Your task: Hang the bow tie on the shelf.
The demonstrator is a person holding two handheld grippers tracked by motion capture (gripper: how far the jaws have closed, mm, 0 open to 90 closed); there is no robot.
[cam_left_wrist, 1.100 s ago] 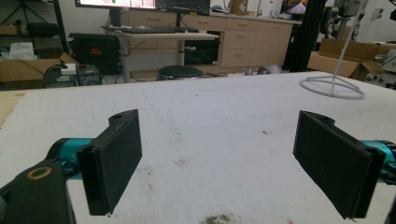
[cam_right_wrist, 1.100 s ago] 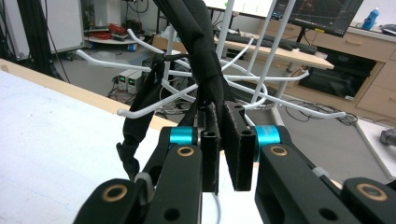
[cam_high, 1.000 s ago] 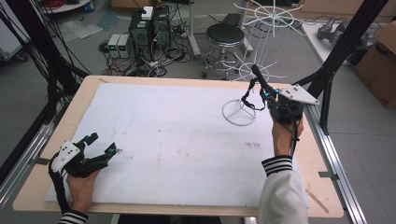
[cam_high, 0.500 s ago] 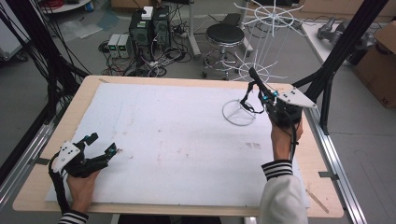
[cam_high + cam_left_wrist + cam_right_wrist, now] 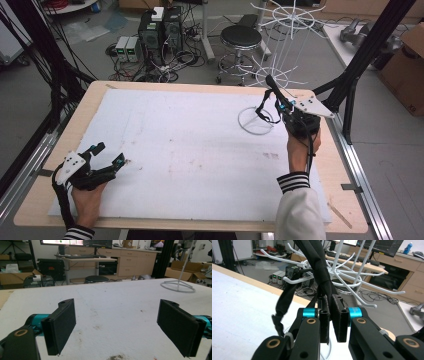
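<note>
white rack [image 5: 280, 55] | black strap [image 5: 317, 262] | white mat [image 5: 190, 145] | striped cuff [image 5: 294, 181]

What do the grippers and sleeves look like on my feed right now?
Both grippers are black with teal collars behind flat black pads and brass-ringed pivots. The left gripper and right gripper each carry a grey three-cornered plate and a black cable. The sleeves have black-and-white striped cuffs.

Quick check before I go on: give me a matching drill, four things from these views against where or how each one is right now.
Things:
1. left gripper
2. right gripper
3. white wire rack
4. round stool

States:
A. on the floor beyond the table's far edge
B. fingers closed on a black strap
C. fingers wide apart, nothing between them
D. ring base standing on the white table cover, far right

Pairs: 1-C, 2-B, 3-D, 4-A
</note>
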